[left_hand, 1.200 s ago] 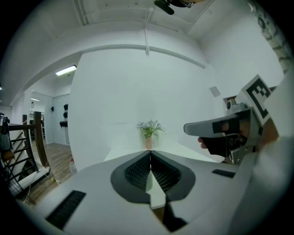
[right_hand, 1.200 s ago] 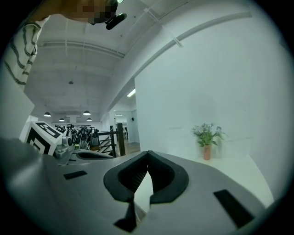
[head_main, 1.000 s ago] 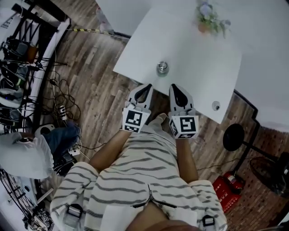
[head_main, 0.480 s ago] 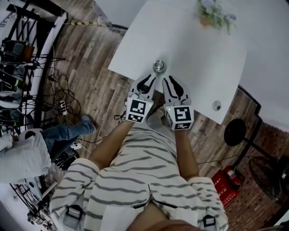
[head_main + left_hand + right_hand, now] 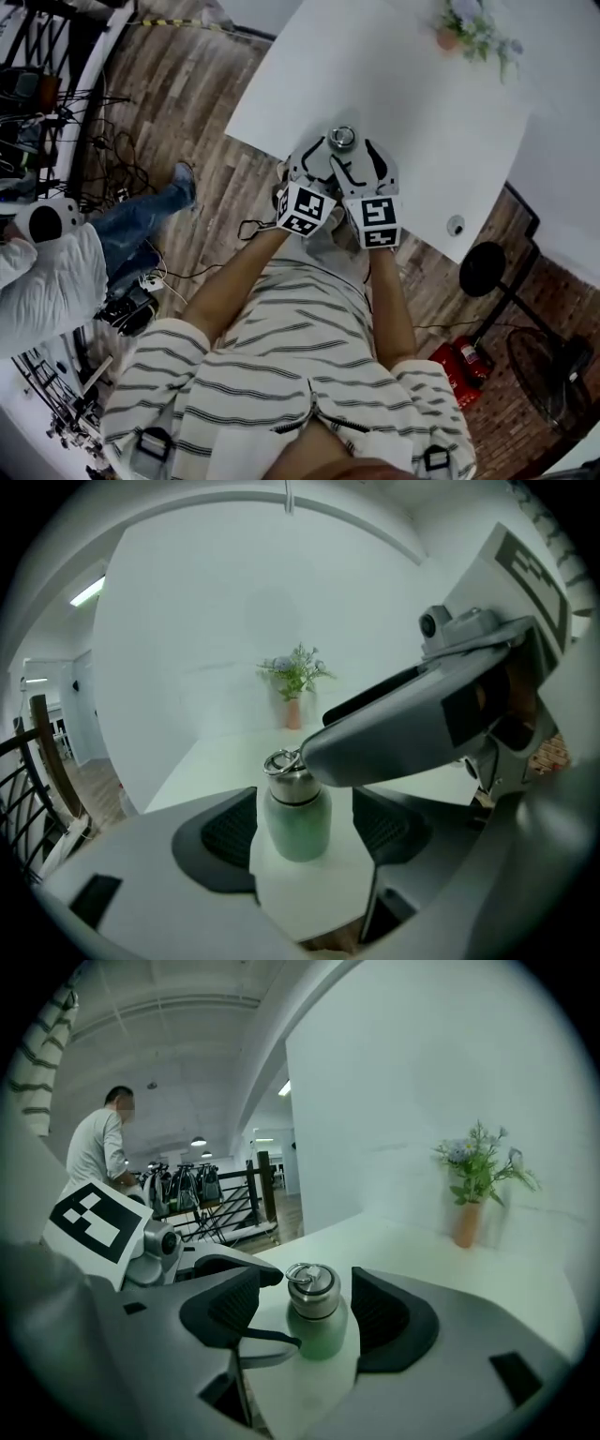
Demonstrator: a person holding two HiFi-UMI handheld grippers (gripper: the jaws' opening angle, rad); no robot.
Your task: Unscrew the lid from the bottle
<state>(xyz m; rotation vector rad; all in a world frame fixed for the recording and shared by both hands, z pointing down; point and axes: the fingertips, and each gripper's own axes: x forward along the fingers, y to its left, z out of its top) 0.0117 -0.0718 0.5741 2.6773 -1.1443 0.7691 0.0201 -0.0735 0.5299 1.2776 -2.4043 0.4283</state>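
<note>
A small green bottle (image 5: 342, 138) with a steel lid (image 5: 286, 772) and a ring on top stands upright near the front edge of the white table (image 5: 422, 112). Both grippers meet at it. In the left gripper view, my left gripper (image 5: 305, 834) has the bottle's green body (image 5: 297, 817) between its opening jaws, and the pads (image 5: 230, 832) stand clear of it. In the right gripper view, my right gripper (image 5: 314, 1321) likewise brackets the bottle (image 5: 317, 1326); its jaws are opening with gaps on both sides. The right gripper's body (image 5: 422, 728) crosses over the lid in the left gripper view.
A small vase of flowers (image 5: 473, 33) stands at the table's far side, and a small round object (image 5: 456, 225) near its right edge. A person in white (image 5: 42, 281) is on the wooden floor at left, among cables and racks. A red item (image 5: 455, 361) lies on the floor at right.
Both grippers have moved forward from the table's edge to the bottle and gone from shut to open around it. The person at left has shifted.
</note>
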